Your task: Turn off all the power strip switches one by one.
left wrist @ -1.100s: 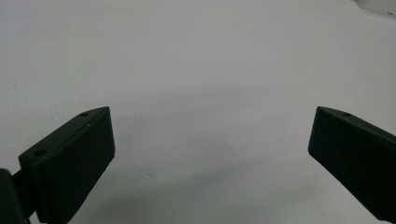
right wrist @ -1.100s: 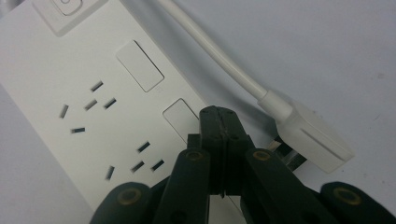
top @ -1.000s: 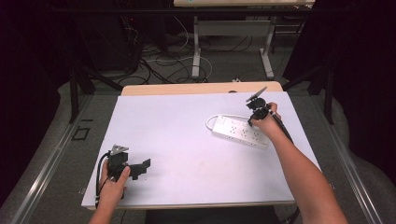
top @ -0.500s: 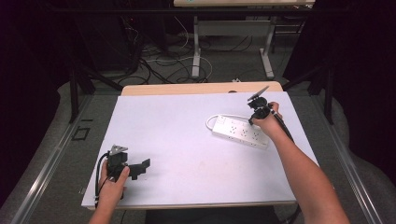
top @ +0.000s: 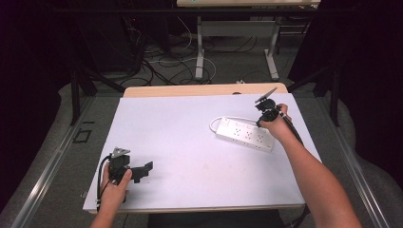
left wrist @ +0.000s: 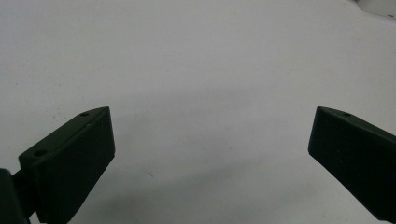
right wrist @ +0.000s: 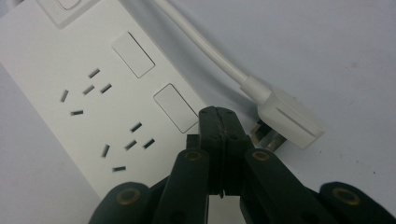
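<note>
left gripper (top: 142,170) held at 7 o'clock, jaws spread wide; right gripper (right wrist: 219,122) pressed closed at power strip (top: 245,134), 2 o'clock; possibly touching; plug (right wrist: 286,116) just beside.

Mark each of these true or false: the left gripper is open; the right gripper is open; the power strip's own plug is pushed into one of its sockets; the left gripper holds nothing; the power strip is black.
1. The left gripper is open. True.
2. The right gripper is open. False: its jaws are shut together, tips at a rocker switch.
3. The plug is pushed into a socket. False: it lies on the table beside the power strip.
4. The left gripper holds nothing. True.
5. The power strip is black. False: it is white.
</note>
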Tool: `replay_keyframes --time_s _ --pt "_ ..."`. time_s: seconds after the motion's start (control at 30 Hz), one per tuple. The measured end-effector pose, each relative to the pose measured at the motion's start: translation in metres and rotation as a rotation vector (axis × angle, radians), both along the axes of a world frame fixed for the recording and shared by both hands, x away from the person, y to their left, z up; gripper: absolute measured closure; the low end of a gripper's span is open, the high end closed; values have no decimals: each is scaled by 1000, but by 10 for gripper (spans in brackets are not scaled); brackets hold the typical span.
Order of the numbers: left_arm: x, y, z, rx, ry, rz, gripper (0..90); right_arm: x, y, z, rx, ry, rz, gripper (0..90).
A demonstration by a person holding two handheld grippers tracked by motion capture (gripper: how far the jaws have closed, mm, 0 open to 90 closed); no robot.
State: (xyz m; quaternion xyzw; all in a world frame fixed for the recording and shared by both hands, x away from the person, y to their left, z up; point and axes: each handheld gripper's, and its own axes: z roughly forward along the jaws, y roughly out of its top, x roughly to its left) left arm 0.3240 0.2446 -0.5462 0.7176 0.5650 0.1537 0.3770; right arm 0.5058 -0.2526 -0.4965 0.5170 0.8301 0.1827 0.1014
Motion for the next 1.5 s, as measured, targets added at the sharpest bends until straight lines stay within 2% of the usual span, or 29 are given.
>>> replay_keyframes --time_s 0.1,0.13,0.27,0.37,0.4,0.43,0.47,0.6,0.63,0.77,0.83,0.87,0.97,1.07,1.17,1.2,1.27,1.3,1.33,1.37,1.5 --pt "0 0 0 -4 5 0 6 -1 -3 1 -2 0 0 900" --pt "0 0 0 2 6 -4 6 -2 -4 0 11 -6 -6 900" --pt "0 0 0 4 2 -6 6 -3 -7 0 -4 9 -5 900" --pt "0 0 0 4 1 -5 6 -5 -10 -1 -11 0 13 900" --pt "0 0 0 4 1 -6 6 -6 -9 -1 -9 8 -12 900" --pt "0 0 0 4 1 -5 6 -6 -10 -2 7 -6 -1 900" --pt "0 0 0 1 1 -1 6 -6 -11 -1 -18 -1 8 900" --pt "0 0 0 0 1 2 6 -8 -13 -2 -5 -13 2 900" --pt "0 0 1 1 6 -2 5 -9 -13 -1 -16 8 -7 900" --pt "0 0 0 4 1 -5 5 -9 -16 -4 -23 9 -11 900" --pt "0 0 0 3 2 -4 6 -9 -19 -6 -10 3 -11 900" --pt "0 -1 0 3 2 -4 5 -8 -20 -5 -22 14 -19 900" --pt "0 -1 0 1 3 -4 6 -8 -22 -6 -9 12 -20 900" --pt "0 -1 0 2 3 -5 6 -8 -22 -7 10 5 -24 900" --pt "0 -1 0 1 2 -6 5 -8 -19 -8 7 9 -37 900" --pt "0 -1 0 1 2 -5 6 -8 -19 -7 -8 21 -24 900" --pt "0 -1 0 2 3 -5 6 -8 -17 -7 -5 14 -22 900" --pt "0 -1 0 2 2 -4 6 -8 -18 -9 24 -3 -16 900" --pt "0 -1 0 2 2 -4 6 -8 -17 -7 -2 23 -31 900" --pt "0 0 0 3 2 -4 5 -7 -18 -8 -1 14 -12 900" --pt "0 0 0 1 7 -3 6 -7 -18 -8 6 21 -30 900"
